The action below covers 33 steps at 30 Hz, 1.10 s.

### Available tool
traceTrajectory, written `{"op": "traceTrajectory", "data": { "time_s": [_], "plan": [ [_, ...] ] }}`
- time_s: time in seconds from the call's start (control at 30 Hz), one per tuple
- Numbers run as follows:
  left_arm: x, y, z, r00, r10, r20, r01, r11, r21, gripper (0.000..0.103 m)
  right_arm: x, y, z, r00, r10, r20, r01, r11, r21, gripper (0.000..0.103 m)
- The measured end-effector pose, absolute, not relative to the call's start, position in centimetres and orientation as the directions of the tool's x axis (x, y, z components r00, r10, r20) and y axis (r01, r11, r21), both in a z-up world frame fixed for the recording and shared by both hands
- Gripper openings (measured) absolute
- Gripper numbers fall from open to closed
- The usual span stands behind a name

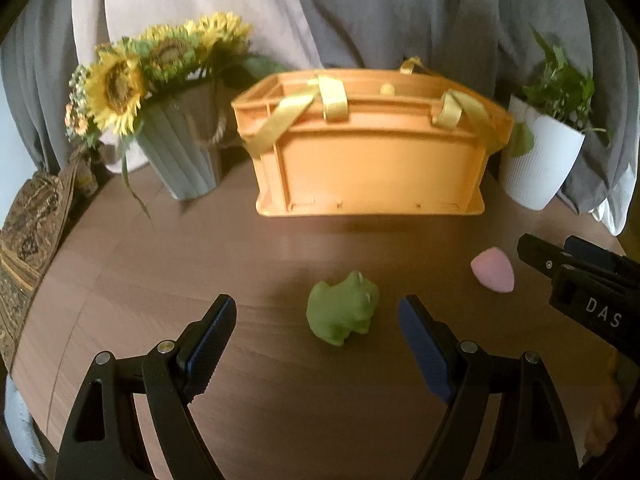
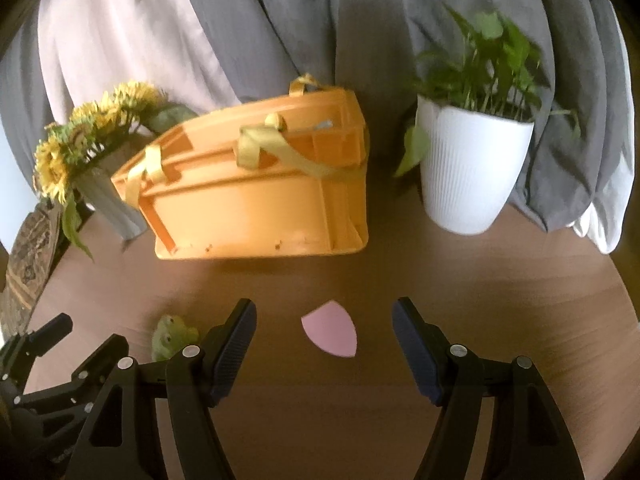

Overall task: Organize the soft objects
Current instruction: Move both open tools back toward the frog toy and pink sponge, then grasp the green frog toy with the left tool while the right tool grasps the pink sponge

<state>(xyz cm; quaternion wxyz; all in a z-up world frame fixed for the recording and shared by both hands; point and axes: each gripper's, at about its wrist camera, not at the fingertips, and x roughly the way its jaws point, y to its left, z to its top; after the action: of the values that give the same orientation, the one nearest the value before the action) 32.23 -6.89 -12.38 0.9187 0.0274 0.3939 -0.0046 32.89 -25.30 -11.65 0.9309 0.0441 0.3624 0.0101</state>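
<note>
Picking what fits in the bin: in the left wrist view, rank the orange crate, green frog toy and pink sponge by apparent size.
1. orange crate, clearly largest although farthest.
2. green frog toy.
3. pink sponge, somewhat smaller than the frog; the frog lies nearer the camera, so that gap is unsure.

I read just one marking: white letters "DAS" on the black body of the right gripper [image 1: 560,256], nothing else legible.
</note>
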Motion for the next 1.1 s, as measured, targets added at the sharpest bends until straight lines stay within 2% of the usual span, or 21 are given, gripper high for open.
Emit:
{"op": "traceTrajectory", "data": {
  "time_s": [0.4, 0.87, 1.1],
  "plan": [
    [33.6, -7.3, -15.8, 0.65, 0.015, -0.76, 0.03, 0.999, 0.045, 0.083, 34.6, -25.6, -15.2, 0.669, 0.071, -0.74, -0.014, 0.996, 0.083, 0.071],
    [36.4, -7.7, -17.8, 0.632, 0.0, -0.775, 0.045, 0.998, 0.037, 0.082, 36.8, -25.7, -17.3, 0.643, 0.075, -0.762, -0.02, 0.997, 0.081, 0.07],
    [37.2, -7.7, -18.6, 0.617, -0.012, -0.787, 0.067, 0.997, 0.037, 0.068, 37.6, -25.5, -17.9, 0.634, 0.08, -0.769, -0.026, 0.996, 0.082, 0.061]
  ]
}}
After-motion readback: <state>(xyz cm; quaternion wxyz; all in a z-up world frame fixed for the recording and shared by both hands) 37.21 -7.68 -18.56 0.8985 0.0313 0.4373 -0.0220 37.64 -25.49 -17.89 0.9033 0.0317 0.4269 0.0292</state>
